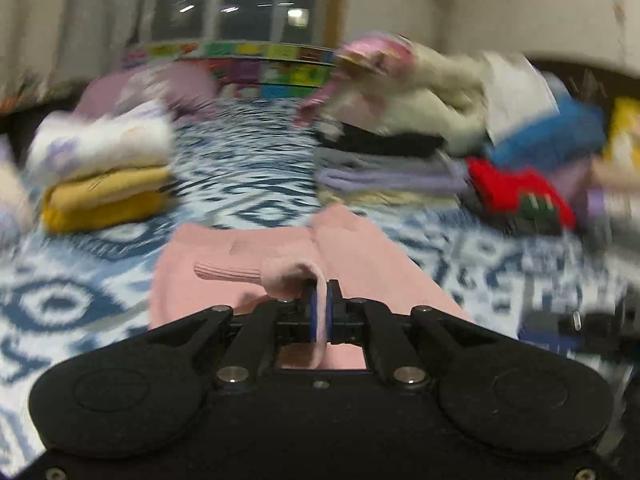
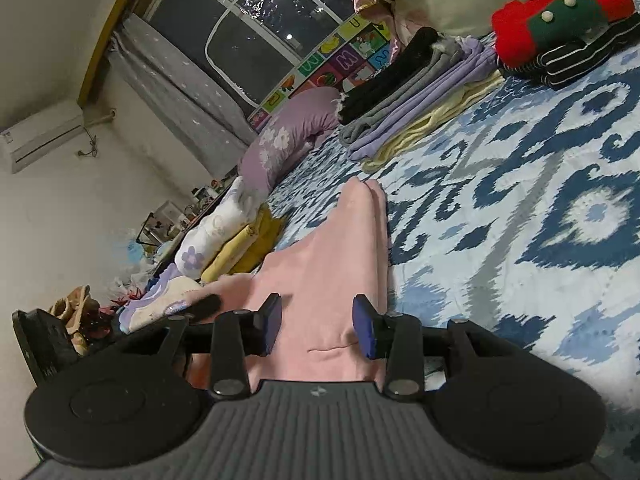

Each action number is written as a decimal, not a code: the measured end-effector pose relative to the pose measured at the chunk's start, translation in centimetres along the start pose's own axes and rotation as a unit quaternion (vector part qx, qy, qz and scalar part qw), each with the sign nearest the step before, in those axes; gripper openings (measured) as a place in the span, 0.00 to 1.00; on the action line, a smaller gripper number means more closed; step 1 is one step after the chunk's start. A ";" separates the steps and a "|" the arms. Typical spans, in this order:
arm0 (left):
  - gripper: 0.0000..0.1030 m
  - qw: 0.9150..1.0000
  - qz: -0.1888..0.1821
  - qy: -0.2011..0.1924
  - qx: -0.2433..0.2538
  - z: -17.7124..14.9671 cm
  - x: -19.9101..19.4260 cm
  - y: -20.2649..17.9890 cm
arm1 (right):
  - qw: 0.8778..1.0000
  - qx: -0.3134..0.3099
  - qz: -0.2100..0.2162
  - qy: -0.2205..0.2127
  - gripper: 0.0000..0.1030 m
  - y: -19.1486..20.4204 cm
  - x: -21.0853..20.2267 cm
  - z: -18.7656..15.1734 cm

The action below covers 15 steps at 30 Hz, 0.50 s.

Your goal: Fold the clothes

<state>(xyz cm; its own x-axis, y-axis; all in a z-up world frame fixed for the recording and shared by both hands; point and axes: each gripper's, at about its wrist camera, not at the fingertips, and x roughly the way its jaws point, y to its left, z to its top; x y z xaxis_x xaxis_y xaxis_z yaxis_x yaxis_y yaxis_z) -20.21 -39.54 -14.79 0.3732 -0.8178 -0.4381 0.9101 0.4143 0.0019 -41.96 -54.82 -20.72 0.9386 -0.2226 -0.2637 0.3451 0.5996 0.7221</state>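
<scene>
Pink garment (image 1: 248,256) on the patterned bed (image 1: 240,168), one tong pinching it, the other spread above it.

Lower centre of the left view, the left gripper (image 1: 320,304) has its pads pressed together on a ribbed pink edge. In the right view the right gripper (image 2: 318,330) stands wide apart, holding nothing, over the pink cloth at lower centre. A folded yellow-and-white stack (image 1: 104,172) sits mid-left, a mixed pile (image 1: 392,160) mid-right, red sweater (image 2: 560,12) upper right.
</scene>
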 end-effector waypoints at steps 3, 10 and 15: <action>0.02 0.996 -0.004 0.004 0.089 -1.0 0.9 -3.0 | 1.000 0.006 0.002 0.002 0.40 -0.3 0.0 0.2; 0.54 0.988 -0.090 0.017 0.127 -2.0 0.6 -5.1 | 1.000 0.018 0.001 0.012 0.40 -0.9 0.5 0.0; 0.53 0.992 -0.111 0.000 0.052 -1.0 -2.1 -1.2 | 1.000 -0.020 -0.007 0.022 0.40 0.1 1.3 -0.3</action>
<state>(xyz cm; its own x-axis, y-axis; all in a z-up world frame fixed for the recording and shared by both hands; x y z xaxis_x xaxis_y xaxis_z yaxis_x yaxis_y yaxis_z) -22.29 -37.98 -14.74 0.1612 -0.8840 -0.4389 0.9836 0.1803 -0.0018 -40.74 -54.76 -21.16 0.9322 -0.1978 -0.3032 0.3581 0.6263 0.6925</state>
